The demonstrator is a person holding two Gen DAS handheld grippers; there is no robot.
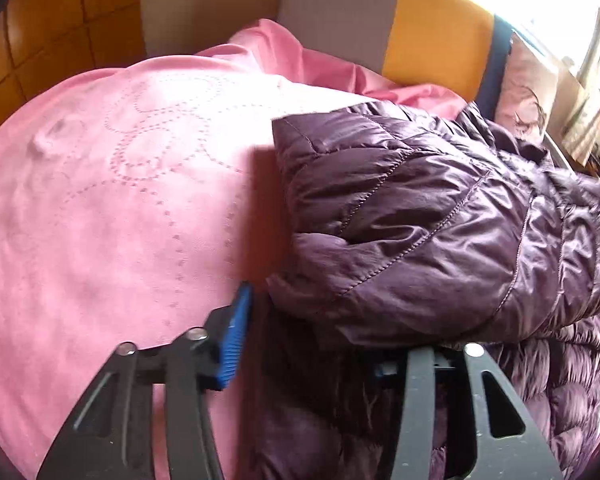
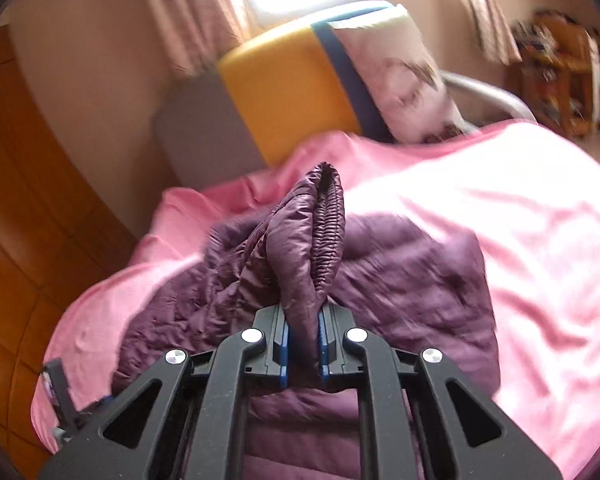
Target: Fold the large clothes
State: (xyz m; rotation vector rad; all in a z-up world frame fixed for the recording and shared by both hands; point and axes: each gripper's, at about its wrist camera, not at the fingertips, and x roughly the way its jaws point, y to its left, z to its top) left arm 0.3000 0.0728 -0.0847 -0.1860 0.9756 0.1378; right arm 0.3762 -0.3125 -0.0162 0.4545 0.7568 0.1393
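Note:
A dark purple quilted puffer jacket (image 1: 420, 232) lies on a pink bedspread (image 1: 100, 220). In the left wrist view my left gripper (image 1: 304, 344) is open, its left blue pad (image 1: 234, 340) beside the jacket's folded edge, its right finger under the fabric. In the right wrist view my right gripper (image 2: 303, 344) is shut on the jacket's sleeve (image 2: 316, 240), whose ribbed cuff stands up above the pads. The rest of the jacket (image 2: 400, 280) lies crumpled below on the bedspread (image 2: 520, 220).
A yellow, grey and blue headboard (image 2: 284, 88) and a patterned pillow (image 2: 400, 80) stand at the bed's far end. A wooden wardrobe (image 2: 16, 200) is at the left. Shelves (image 2: 560, 72) stand far right by the window.

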